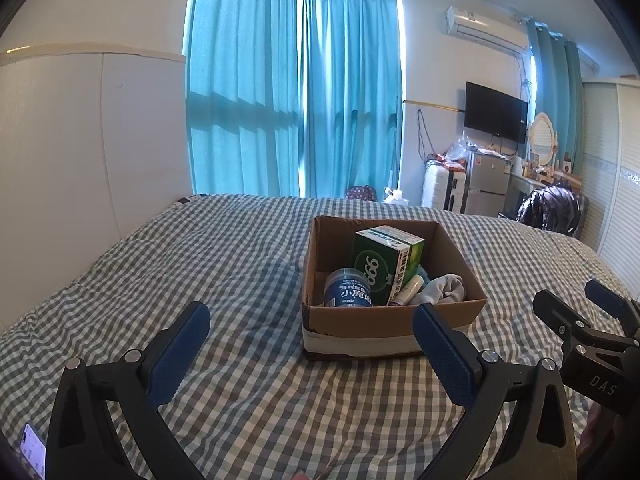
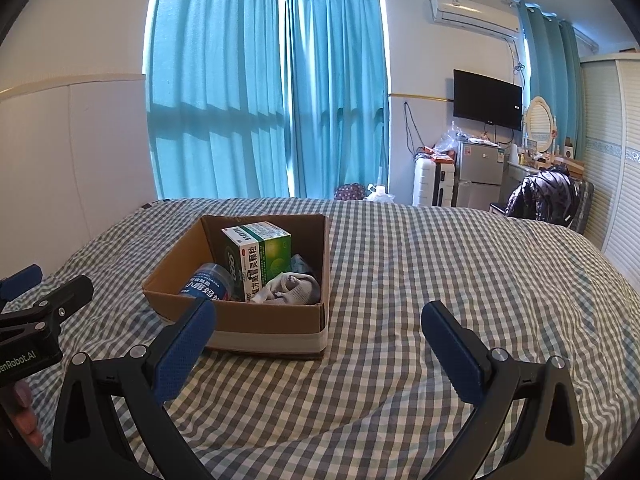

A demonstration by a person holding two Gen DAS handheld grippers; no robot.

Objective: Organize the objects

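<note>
An open cardboard box (image 1: 384, 318) (image 2: 264, 320) sits on the checked bed. Inside it stand a green medicine carton (image 1: 384, 260) (image 2: 260, 252), a blue-labelled jar (image 1: 347, 289) (image 2: 208, 282), a small white tube (image 1: 408, 289) and rolled grey socks (image 1: 444, 289) (image 2: 294, 288). My left gripper (image 1: 312, 316) is open just short of the box's near wall, with nothing between its blue pads. My right gripper (image 2: 320, 314) is open too, level with the box's near right corner and holding nothing. Each gripper shows at the edge of the other's view: the right gripper (image 1: 576, 300), the left gripper (image 2: 52, 280).
The grey-and-white checked bedspread (image 1: 220, 264) (image 2: 460, 272) spreads wide around the box. A phone (image 1: 32, 446) lies at the bed's near left. Beyond the bed are blue curtains (image 1: 296, 100), a fridge (image 2: 480, 178), a suitcase (image 2: 434, 182), a wall television (image 2: 487, 99) and a chair with a dark jacket (image 2: 542, 196).
</note>
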